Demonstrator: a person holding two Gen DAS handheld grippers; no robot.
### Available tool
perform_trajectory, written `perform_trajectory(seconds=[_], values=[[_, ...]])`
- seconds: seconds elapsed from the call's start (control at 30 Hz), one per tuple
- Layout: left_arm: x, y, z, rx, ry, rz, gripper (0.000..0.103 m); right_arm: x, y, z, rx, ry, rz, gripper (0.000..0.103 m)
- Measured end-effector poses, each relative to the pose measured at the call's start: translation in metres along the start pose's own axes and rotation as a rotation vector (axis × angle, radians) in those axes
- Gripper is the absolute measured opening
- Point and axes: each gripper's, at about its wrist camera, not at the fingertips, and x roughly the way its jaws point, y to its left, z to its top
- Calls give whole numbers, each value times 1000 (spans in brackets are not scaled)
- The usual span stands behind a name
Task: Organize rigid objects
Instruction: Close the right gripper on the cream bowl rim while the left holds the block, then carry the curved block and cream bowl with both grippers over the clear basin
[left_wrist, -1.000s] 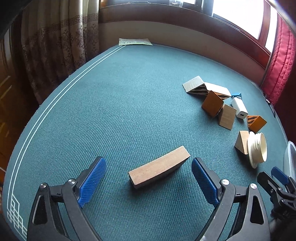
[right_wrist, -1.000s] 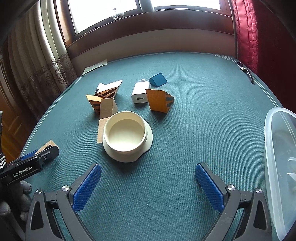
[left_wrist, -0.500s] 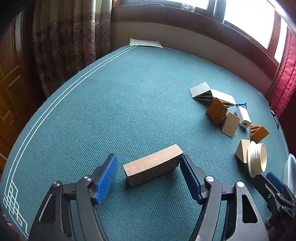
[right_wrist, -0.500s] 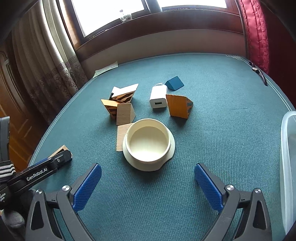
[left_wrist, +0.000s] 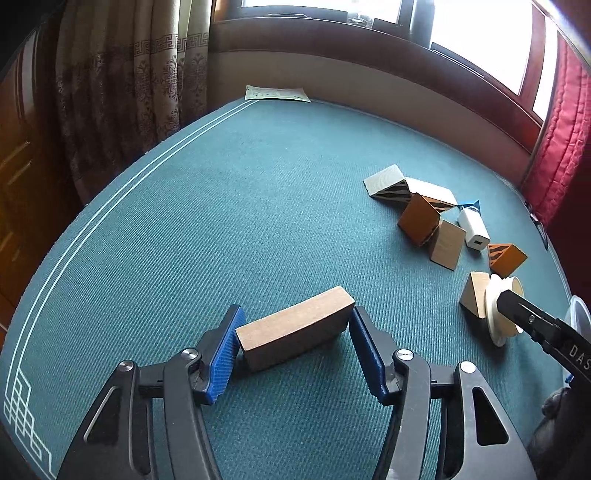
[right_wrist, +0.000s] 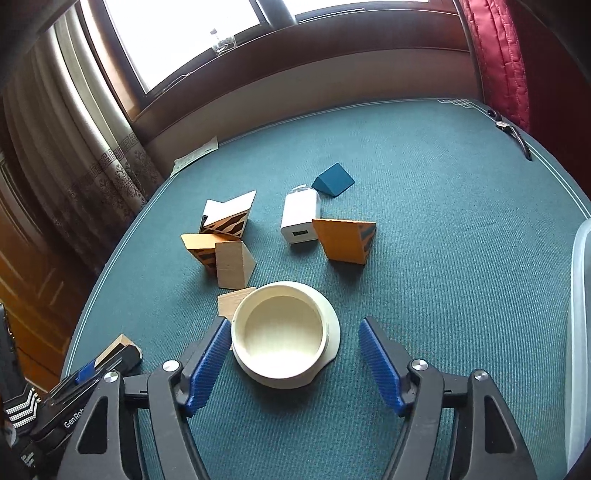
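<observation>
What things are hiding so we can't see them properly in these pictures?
- Clear plastic tub, right wrist view: the right edge cuts it off, so its contents don't show.
- Plain wooden wedge, right wrist view: the cream bowl covers most of it.
- Blue wedge, left wrist view: only a tip shows behind the white charger.
- Wooden block, left wrist view: whether the left gripper jaws press it is unclear.

Wood, plastic and cloth
The block (left_wrist: 293, 328) is matt raw wood; the bowl (right_wrist: 282, 339) is smooth cream plastic; the table (left_wrist: 221, 206) wears ribbed green cloth.
</observation>
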Motion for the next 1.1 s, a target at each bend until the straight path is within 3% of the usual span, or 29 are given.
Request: perform_trajectory(seconds=[0.2, 0.73, 1.1], values=[[0, -1, 1, 10, -3, -14, 59, 4, 15, -4, -91, -14, -35, 55], [-14, -18, 2, 66, -46, -15, 59, -25, -5, -6, -31, -70, -31, 55], [-29, -51, 6, 141, -90, -56, 59, -83, -54, -7, 71, -174, -121, 55]])
